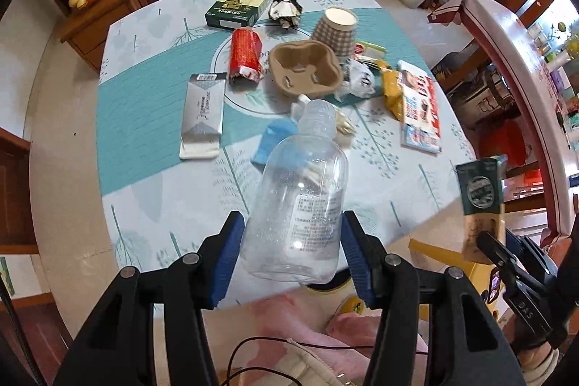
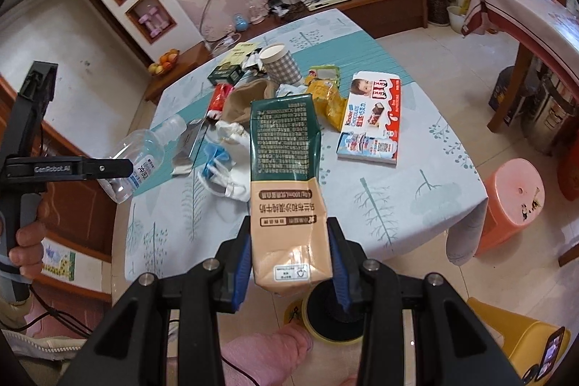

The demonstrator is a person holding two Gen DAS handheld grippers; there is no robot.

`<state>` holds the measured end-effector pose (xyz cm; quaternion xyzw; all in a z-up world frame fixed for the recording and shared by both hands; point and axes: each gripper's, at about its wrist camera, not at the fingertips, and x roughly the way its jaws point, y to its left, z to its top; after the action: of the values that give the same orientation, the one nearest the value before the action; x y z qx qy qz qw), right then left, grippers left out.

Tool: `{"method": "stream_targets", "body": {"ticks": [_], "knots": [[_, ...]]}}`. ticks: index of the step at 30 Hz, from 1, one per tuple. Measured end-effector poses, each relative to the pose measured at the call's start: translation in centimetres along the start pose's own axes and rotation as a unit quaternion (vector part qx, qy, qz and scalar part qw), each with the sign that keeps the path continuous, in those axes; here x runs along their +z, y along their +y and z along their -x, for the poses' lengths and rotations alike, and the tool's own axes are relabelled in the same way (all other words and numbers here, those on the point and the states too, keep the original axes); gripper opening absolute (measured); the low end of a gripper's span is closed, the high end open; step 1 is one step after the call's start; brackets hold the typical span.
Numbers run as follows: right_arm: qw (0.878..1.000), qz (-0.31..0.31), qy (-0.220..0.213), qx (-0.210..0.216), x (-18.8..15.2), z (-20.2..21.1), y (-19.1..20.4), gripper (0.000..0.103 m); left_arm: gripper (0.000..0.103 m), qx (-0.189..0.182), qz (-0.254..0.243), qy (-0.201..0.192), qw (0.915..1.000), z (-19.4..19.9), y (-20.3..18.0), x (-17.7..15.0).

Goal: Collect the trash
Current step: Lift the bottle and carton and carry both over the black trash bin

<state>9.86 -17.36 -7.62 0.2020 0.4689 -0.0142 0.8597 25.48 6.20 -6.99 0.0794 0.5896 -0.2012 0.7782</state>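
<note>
Spreading across most of both views, the table (image 1: 152, 118) wears a teal-and-white leafy cloth and carries the litter not yet gathered; a chocolate box (image 2: 372, 118) lies toward its right side, a green-and-cream box (image 1: 239, 4) at the far end, a silver packet (image 1: 202, 116) to the left, a pulp cup tray (image 1: 305, 67) in the middle with a checked paper cup (image 1: 334, 29) just behind it.

Smaller, and lifted clear of the cloth, are the two pieces in hand; the right gripper (image 2: 289, 263) pinches a crumpled milk carton (image 2: 286, 169) near its base, blue pads pressed to both sides; the left gripper (image 1: 289, 252) clamps a clear plastic bottle (image 1: 300, 190) around its lower body, neck pointing away over the table.

Risks, as I judge them: the bottle is smooth, round and held low, so a quick swing could let it pivot or slide out; the carton is soft, so squeezing may buckle it and loosen the hold; no bin shows clearly, so a blind release could miss.
</note>
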Motion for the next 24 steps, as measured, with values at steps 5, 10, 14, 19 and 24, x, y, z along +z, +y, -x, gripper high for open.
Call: {"method": "stream_targets", "body": {"ticks": [5, 10, 14, 19, 24], "knots": [[1.0, 0.02, 0.014, 0.019, -2.3, 1.2, -1.5, 0.038, 0.053, -0.002, 0.005, -0.008, 1.0, 1.3, -3.5, -4.4], [0.999, 0.019, 0.035, 0.036, -5.6, 2.3, -4.3, 0.038, 0.053, -0.006, 0.005, -0.002, 1.0, 1.1, -7.2, -9.0], [0.998, 0.011, 0.055, 0.037, -8.6, 2.7, -6.5, 0.038, 0.053, -0.008, 0.0, 0.013, 0.9999, -0.3, -9.9, -12.6], [0.996, -0.009, 0.079, 0.037, -12.0, 2.6, -8.9, 0.038, 0.053, -0.012, -0.002, 0.028, 0.9995, -2.5, -12.9, -16.3], [0.993, -0.038, 0.101, 0.043, -14.5, 1.2, -10.5, 0.038, 0.053, 0.003, -0.023, 0.051, 0.9984, -5.1, -15.0, -18.5]]}}
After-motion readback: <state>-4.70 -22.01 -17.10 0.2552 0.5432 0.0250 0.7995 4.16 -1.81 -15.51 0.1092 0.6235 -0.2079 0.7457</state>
